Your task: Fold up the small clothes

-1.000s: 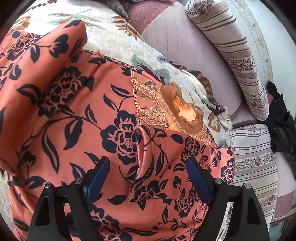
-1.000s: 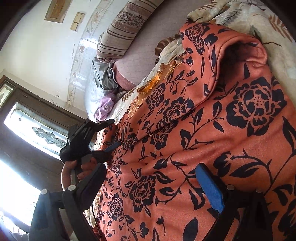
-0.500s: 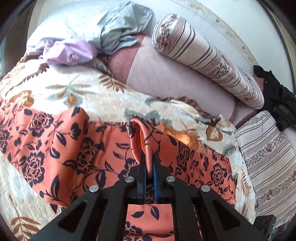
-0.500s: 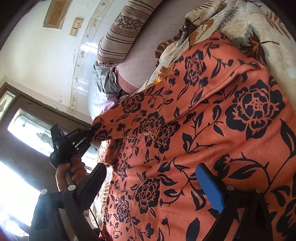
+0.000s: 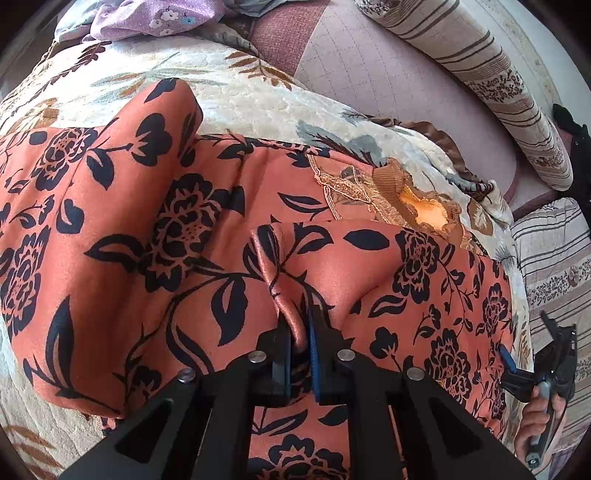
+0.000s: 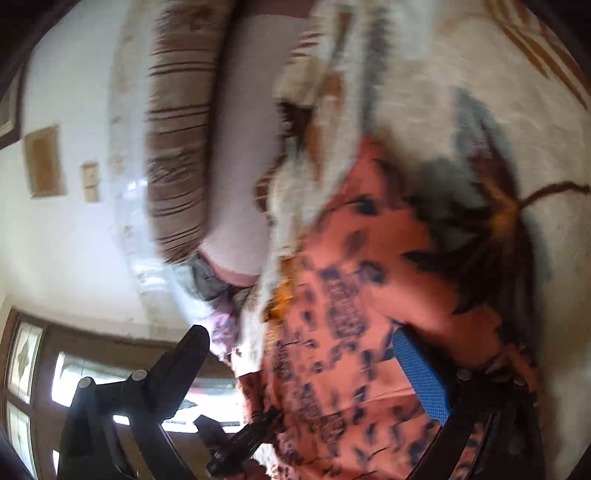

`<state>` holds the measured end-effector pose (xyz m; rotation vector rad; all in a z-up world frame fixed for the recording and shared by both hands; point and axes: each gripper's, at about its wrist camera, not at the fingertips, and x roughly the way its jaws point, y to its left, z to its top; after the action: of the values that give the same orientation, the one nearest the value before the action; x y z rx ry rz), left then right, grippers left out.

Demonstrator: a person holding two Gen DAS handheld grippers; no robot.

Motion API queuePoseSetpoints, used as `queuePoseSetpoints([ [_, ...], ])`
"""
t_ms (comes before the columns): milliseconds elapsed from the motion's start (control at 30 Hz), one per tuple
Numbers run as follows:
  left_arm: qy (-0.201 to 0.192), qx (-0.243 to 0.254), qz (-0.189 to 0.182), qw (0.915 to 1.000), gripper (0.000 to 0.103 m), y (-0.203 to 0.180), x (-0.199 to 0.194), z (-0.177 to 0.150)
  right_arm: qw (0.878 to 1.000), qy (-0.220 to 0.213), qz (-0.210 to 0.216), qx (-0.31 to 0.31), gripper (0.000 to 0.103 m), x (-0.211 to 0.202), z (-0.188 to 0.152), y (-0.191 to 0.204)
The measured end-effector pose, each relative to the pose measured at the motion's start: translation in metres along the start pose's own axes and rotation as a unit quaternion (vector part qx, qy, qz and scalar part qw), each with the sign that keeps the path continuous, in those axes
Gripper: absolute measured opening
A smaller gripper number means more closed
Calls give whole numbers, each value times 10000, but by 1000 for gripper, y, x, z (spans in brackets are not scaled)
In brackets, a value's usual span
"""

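Garment (image 5: 177,236), soft, light and slippery, lies on the bed (image 5: 236,92). My left gripper (image 5: 299,332) pinches a raised fold; right gripper (image 6: 295,369) jaws, just narrowing, stand open around its edge. Grip hems.

Two close wrist views, shared orange garment (image 5: 155,229).

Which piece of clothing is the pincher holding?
The orange garment with dark flowers; the left gripper pinches its fold. The purple flowered cloth lies far off, untouched.
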<state>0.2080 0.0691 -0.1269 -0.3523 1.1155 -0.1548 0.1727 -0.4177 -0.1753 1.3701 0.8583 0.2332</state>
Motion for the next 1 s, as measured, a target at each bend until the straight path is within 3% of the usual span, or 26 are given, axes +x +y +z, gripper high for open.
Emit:
queuePoseSetpoints([
  [67,-22,124,25,9999,11,-2,0,0,9990,-121,261,349,84,-12,4,-5],
  [133,-38,186,35,9998,13,-2,2,0,9985,-119,432,-301,95,-20,1,25],
  [233,-45,63,-42,10000,13,2,3,0,9957,15,661,-656,97,-11,6,53],
  [267,-43,47,-54,10000,13,2,3,0,9956,-50,554,-749,98,-3,12,56],
  [333,-13,38,-77,10000,13,2,2,0,9979,82,-117,-638,98,19,32,39],
  [367,10,36,-80,10000,15,3,2,0,9985,149,-453,-272,90,27,40,20],
  [400,18,43,-91,9999,15,3,1,0,9991,-6,-408,-84,90,22,44,12],
  [467,18,116,-105,9999,16,3,2,1,9975,-130,-456,-532,93,12,37,39],
  [567,-34,116,-115,9999,17,3,2,0,9913,237,-53,-1290,95,20,21,74],
  [600,-41,86,-95,9999,17,3,1,0,9877,337,-212,-1515,95,27,20,76],
  [633,-23,59,-51,10000,17,2,-1,0,9817,376,-780,-1694,95,38,23,69],
  [667,-1,34,3,10000,19,0,-4,0,9763,358,-1483,-1534,89,45,29,53],
  [700,-11,34,55,10000,21,-2,-9,0,9834,173,-1329,-1227,88,35,29,39],
  [767,-193,157,60,9997,41,-7,-23,-1,9850,-47,-1188,-1253,91,17,19,54],
  [833,-435,235,114,9987,57,-10,-41,-6,9804,95,-868,-1765,94,6,0,75],
  [900,-559,198,61,9982,59,-10,-58,-16,9764,332,-679,-2025,96,3,-17,81],
  [967,-460,119,-20,9989,59,-10,-72,-27,9677,278,-1493,-2013,96,5,-22,61],
  [1000,-448,98,-108,9989,59,-10,-82,-34,9668,318,-1935,-1639,95,10,-24,46],
])
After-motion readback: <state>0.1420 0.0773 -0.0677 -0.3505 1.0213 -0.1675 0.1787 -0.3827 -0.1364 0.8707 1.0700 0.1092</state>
